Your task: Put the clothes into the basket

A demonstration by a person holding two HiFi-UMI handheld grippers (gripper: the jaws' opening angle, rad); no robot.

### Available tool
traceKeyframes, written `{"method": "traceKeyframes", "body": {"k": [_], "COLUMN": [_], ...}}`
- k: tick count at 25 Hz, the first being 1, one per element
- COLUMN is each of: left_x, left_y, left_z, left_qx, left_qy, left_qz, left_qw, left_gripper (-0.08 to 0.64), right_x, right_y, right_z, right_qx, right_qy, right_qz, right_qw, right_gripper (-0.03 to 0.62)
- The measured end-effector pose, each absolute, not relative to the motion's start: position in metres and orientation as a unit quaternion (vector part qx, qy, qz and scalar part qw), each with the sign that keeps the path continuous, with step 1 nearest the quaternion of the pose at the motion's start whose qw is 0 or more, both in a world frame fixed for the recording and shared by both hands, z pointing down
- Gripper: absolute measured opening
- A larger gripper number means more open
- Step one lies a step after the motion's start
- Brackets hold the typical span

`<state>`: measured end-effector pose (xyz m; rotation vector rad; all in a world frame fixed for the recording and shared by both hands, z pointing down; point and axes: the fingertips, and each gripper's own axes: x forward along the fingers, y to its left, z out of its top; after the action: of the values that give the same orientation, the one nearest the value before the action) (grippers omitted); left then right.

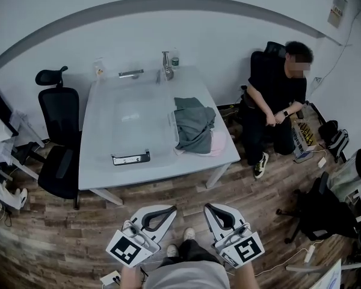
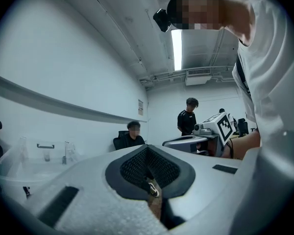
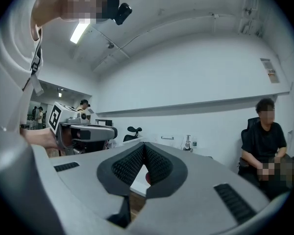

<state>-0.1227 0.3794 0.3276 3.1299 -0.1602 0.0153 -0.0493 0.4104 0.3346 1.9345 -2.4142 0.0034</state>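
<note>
A heap of grey-green clothes (image 1: 194, 124) lies on the white table (image 1: 102, 167), partly over a pink cloth (image 1: 218, 142). Left of the heap stands a clear plastic basket (image 1: 138, 122) with a dark handle on its near side. My two grippers are low in the head view, over the wooden floor and well short of the table. The left gripper (image 1: 171, 209) is shut and holds nothing. So is the right gripper (image 1: 209, 207). In the left gripper view the jaws (image 2: 147, 148) meet at their tips; the right gripper view shows its jaws (image 3: 144, 145) meeting likewise.
A black office chair (image 1: 60, 137) stands at the table's left side. One person (image 1: 277, 95) sits at the right by the wall. A faucet (image 1: 167, 65) and small bottles stand at the table's far edge. Bags and another chair (image 1: 322, 212) crowd the floor at right.
</note>
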Motion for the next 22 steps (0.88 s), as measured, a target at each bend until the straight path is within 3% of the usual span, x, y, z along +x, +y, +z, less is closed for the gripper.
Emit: {"method": "traceKeyframes", "body": {"k": [22], "left_x": [-0.013], "left_y": [0.282], "left_z": [0.319], "left_qx": [0.995], "left_qy": [-0.1], "left_qz": [0.013], "left_qw": [0.002], "left_gripper": [0.005], "right_x": [0.056], "right_y": [0.306], "right_z": [0.322], "right_qx": [0.585], "right_qy": [-0.811], "right_qz": [-0.004], "right_qw": [-0.003], "right_gripper": [0.005]}}
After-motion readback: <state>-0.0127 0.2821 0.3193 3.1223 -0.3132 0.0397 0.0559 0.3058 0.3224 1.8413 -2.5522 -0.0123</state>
